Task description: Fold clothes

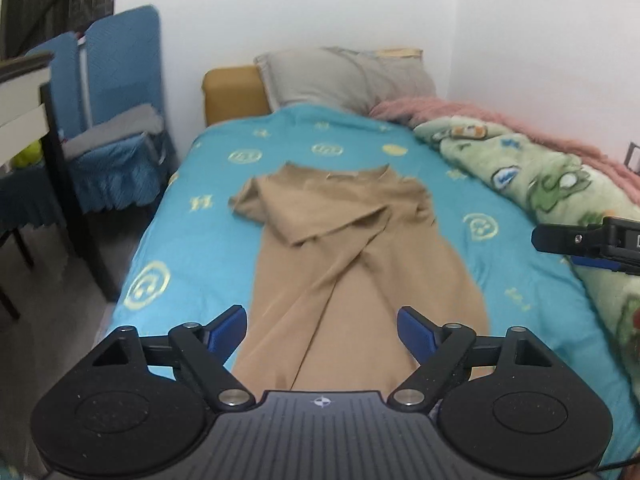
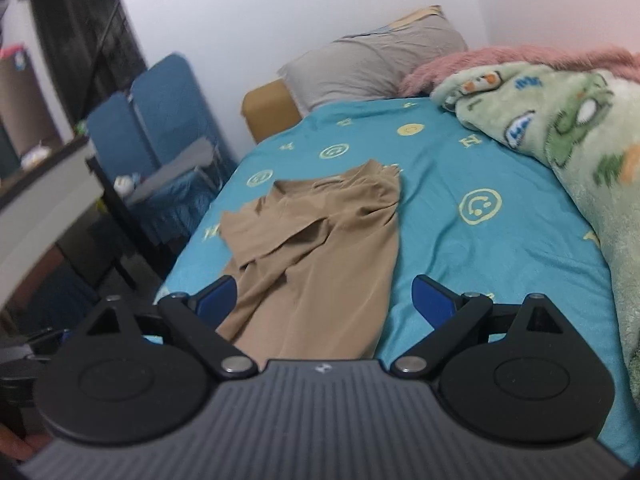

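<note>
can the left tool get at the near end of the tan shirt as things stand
Probably yes. The left tool is open, its jaws spread wide, and the shirt runs right up between them on the bed. Nothing lies on that near end, and the right tool sits well off to the side.

Left wrist view: near foot of bed [image 1: 168, 248], facing the far pillow [image 1: 340, 76]. Right wrist view: same end, further right, angled left. Shared: bed, tan garment [image 1: 360, 264], pillow, blue chair [image 1: 120, 80].
</note>
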Available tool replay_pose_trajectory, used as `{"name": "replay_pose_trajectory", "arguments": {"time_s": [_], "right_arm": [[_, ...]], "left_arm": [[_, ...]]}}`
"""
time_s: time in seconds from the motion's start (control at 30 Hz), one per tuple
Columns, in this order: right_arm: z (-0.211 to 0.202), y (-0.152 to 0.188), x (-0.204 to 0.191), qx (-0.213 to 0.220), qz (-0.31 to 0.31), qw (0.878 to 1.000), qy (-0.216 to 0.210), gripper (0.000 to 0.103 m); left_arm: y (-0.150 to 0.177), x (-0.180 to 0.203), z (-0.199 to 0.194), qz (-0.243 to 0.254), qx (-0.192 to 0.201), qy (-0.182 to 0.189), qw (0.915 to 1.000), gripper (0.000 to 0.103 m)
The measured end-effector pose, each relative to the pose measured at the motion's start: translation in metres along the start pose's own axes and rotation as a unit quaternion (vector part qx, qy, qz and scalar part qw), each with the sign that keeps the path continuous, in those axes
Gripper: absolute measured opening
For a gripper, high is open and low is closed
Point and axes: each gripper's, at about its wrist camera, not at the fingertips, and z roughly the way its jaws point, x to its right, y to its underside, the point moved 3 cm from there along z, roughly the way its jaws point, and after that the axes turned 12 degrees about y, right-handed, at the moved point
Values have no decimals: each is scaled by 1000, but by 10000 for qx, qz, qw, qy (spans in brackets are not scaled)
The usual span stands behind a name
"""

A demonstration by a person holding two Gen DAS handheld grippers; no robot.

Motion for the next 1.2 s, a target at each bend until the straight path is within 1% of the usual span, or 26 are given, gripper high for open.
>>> {"name": "replay_pose_trajectory", "arguments": {"time_s": [0.03,0.1,0.13,0.2,0.3,0.33,0.37,0.4,0.47,0.57,0.6,0.67,0.73,0.8,0.83,0.87,0.93,0.97,1.03,1.07,1.1,1.17,1.2], "right_arm": [[-2,3,-6,-4,-126,9999,18,96],[-5,8,-17,-13,-377,9993,55,95],[-4,9,-22,-31,-379,9993,-2,95],[0,10,-32,-71,-358,9992,-130,95],[14,8,-52,-130,-388,9988,-268,94],[23,7,-63,-147,-516,9981,-286,89],[34,5,-74,-190,-661,9973,-267,79],[45,4,-85,-236,-807,9962,-244,78],[70,0,-106,-416,-918,9948,-158,78],[110,-4,-140,-575,-1024,9927,-261,78],[123,-4,-153,-535,-1243,9906,-212,78],[148,-3,-177,-429,-1684,9847,-117,78],[172,-1,-197,-312,-2084,9775,-48,76],[192,3,-208,-348,-2263,9734,-39,76],[201,5,-212,-352,-2412,9698,-20,76],[209,7,-214,-334,-2586,9653,140,76],[226,12,-216,-293,-2933,9543,489,63],[230,9,-213,-282,-2881,9555,574,56],[239,3,-207,-261,-2730,9589,727,44],[240,-1,-203,-282,-2640,9614,728,28],[240,-5,-200,-290,-2527,9644,719,18],[233,-19,-194,-193,-2177,9745,517,13],[227,-27,-192,-53,-1971,9794,426,11]], "left_arm": [[1,-2,-5,-61,7,66,10000,84],[0,-9,-18,-151,164,349,9991,85],[1,-13,-24,-135,259,426,9987,85],[-1,-25,-26,-63,432,394,9983,86],[1,-49,-24,-157,476,288,9983,86],[1,-58,-24,-268,495,258,9981,86],[1,-68,-24,-383,517,232,9977,86],[2,-78,-27,-540,557,246,9967,86],[3,-98,-33,-845,637,272,9940,86],[7,-122,-40,-1097,761,303,9906,86],[9,-130,-40,-1193,793,291,9893,86],[13,-141,-33,-1489,694,288,9860,86],[18,-149,-24,-1910,536,525,9787,86],[22,-150,-16,-2054,422,870,9739,86],[22,-150,-12,-2008,414,845,9751,86],[23,-150,-9,-1962,402,821,9763,86],[23,-148,0,-1862,315,796,9788,86],[24,-148,4,-1880,277,837,9782,86],[26,-150,9,-1969,236,933,9757,86],[27,-151,10,-2009,221,974,9745,86],[28,-152,12,-2047,208,1011,9734,86],[30,-152,16,-2090,207,1021,9724,86],[30,-151,18,-2080,211,1000,9728,86]]}}
